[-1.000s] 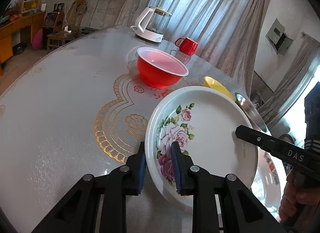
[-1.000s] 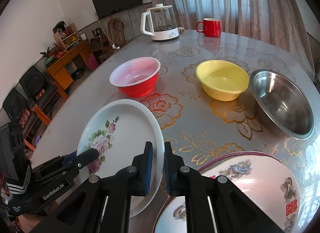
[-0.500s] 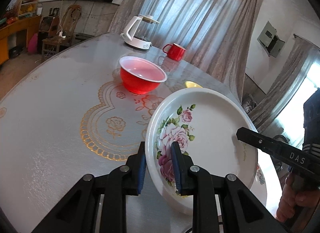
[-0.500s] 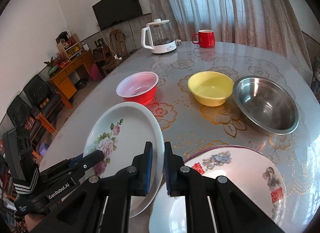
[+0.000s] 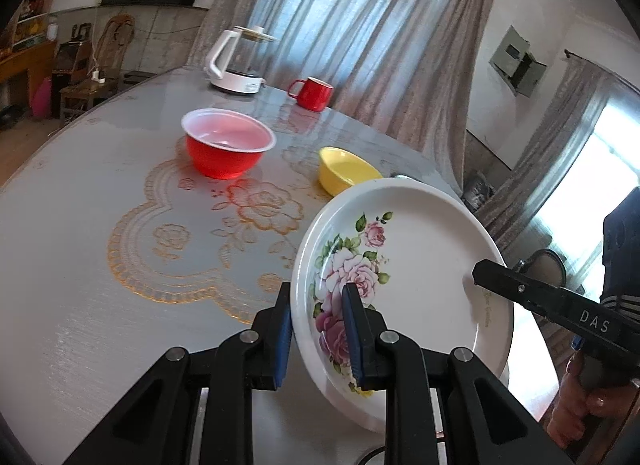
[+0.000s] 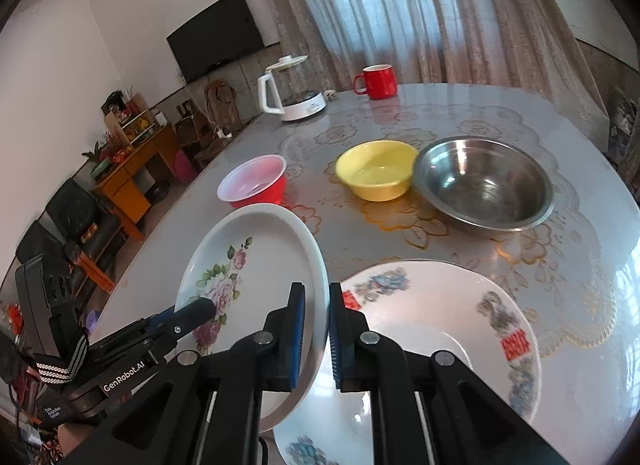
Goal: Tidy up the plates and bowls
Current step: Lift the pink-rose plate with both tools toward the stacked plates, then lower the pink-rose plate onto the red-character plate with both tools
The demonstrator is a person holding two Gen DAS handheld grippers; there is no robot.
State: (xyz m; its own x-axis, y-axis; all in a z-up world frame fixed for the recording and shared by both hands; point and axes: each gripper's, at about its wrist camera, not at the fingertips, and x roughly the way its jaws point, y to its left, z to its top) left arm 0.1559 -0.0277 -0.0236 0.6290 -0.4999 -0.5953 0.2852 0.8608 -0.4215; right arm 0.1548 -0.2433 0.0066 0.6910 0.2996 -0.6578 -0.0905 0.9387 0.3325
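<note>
A white plate with pink roses (image 5: 420, 265) is held in the air above the table by both grippers. My left gripper (image 5: 318, 301) is shut on its near-left rim. My right gripper (image 6: 316, 301) is shut on the opposite rim of the rose plate (image 6: 256, 277). A larger patterned plate (image 6: 440, 329) lies on the table below and right of it. A red bowl (image 6: 256, 185), a yellow bowl (image 6: 376, 175) and a steel bowl (image 6: 484, 185) stand farther back. The red bowl (image 5: 228, 145) and yellow bowl (image 5: 344, 173) also show in the left wrist view.
A white kettle (image 6: 292, 97) and a red mug (image 6: 378, 81) stand at the table's far edge. The round table (image 5: 80, 225) has a glossy floral cover. Chairs and a wooden cabinet (image 6: 120, 177) stand left of the table.
Both grippers have lifted the rose plate higher above the table and tilted it. The bowls and the patterned plate have not moved.
</note>
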